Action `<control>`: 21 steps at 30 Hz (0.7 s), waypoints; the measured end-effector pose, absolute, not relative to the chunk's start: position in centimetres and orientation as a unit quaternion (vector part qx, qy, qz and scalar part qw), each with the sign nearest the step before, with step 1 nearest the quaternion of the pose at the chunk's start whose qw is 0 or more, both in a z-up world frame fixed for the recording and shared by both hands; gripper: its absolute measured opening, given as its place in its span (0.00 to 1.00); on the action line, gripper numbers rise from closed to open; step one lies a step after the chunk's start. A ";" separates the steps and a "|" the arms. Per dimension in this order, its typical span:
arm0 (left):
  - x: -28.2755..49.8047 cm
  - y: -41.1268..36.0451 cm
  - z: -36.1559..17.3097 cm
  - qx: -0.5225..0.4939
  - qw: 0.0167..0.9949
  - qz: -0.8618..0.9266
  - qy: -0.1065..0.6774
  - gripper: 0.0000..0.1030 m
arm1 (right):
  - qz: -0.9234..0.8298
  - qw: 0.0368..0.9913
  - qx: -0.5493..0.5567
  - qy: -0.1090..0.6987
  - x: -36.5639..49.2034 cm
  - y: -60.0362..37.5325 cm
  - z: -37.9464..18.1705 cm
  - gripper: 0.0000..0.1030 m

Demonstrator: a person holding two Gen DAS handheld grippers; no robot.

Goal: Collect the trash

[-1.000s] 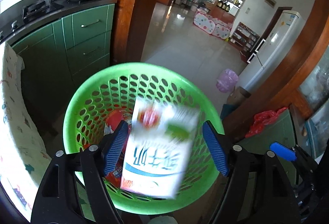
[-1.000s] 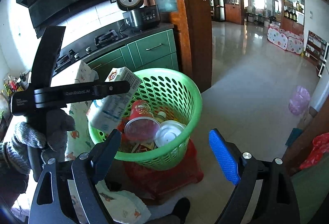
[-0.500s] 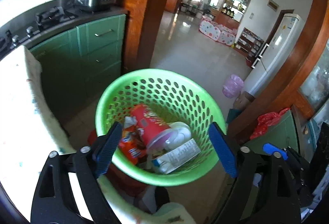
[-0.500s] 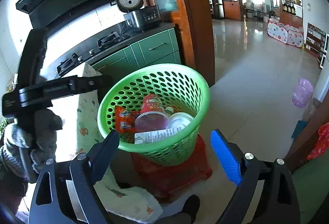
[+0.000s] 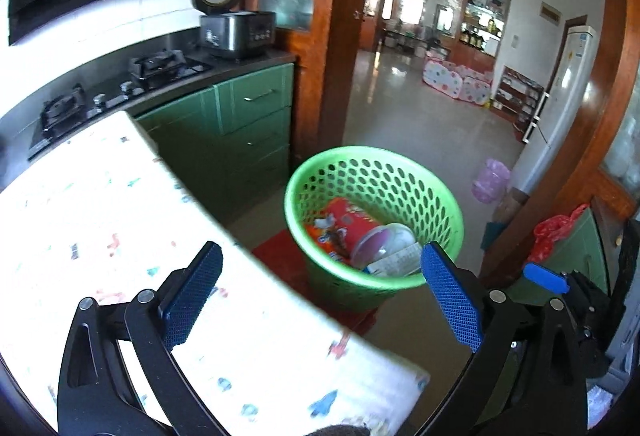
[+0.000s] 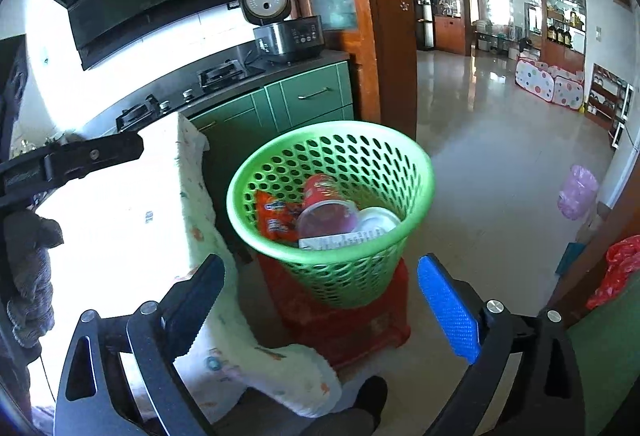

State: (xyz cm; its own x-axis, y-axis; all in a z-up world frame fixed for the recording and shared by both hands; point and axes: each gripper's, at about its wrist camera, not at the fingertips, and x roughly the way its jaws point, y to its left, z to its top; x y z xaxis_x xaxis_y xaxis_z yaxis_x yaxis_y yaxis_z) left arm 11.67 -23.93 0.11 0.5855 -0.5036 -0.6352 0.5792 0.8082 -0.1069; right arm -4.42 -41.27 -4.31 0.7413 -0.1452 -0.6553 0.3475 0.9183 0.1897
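Observation:
A green perforated trash basket point(image 5: 436, 191) point(image 6: 416, 163) stands on a red stool point(image 6: 360, 320) beside the table. It holds a red cup point(image 6: 324, 203), an orange wrapper point(image 6: 272, 215), a white lid point(image 6: 378, 220) and a white carton point(image 6: 344, 240) lying on top. My left gripper point(image 5: 320, 300) is open and empty, above the table's edge, to the left of the basket. It also shows from the side in the right wrist view point(image 6: 72, 159). My right gripper point(image 6: 320, 304) is open and empty, in front of the basket.
The table point(image 5: 100, 220) has a white patterned cloth that hangs over its edge point(image 6: 200, 228). Green cabinets point(image 6: 312, 95) with a stove and a rice cooker point(image 5: 232, 23) stand behind. A wooden door frame point(image 6: 384, 27), a pink bag point(image 6: 576, 191) and a red bag point(image 5: 556, 232) are to the right.
The left gripper let the white carton drop into the basket, then drew back left over the table. The right gripper pulled back slightly, still open.

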 end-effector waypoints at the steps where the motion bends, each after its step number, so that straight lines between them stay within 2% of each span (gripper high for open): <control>1: 11.3 -23.3 0.3 0.055 0.891 -0.300 0.336 0.95 | -0.131 0.922 0.156 0.331 -4.5 -40.8 -4.1 0.92; 10: 8.9 -17.9 1.3 0.034 0.910 -0.254 0.327 0.95 | -0.123 0.927 0.140 0.326 -4.8 -37.6 -2.9 0.92; 21: 6.7 -14.0 -0.5 0.026 0.917 -0.207 0.340 0.95 | -0.114 0.932 0.127 0.321 -4.7 -35.8 -2.3 0.92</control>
State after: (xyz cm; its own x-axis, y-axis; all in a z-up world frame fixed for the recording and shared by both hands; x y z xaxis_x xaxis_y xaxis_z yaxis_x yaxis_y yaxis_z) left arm 6.69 -13.95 -0.47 0.6827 -0.3618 -0.6348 0.3976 0.9129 -0.0927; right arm -4.74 -35.78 -2.35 0.7675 -0.1301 -0.6277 0.2930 0.9421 0.1629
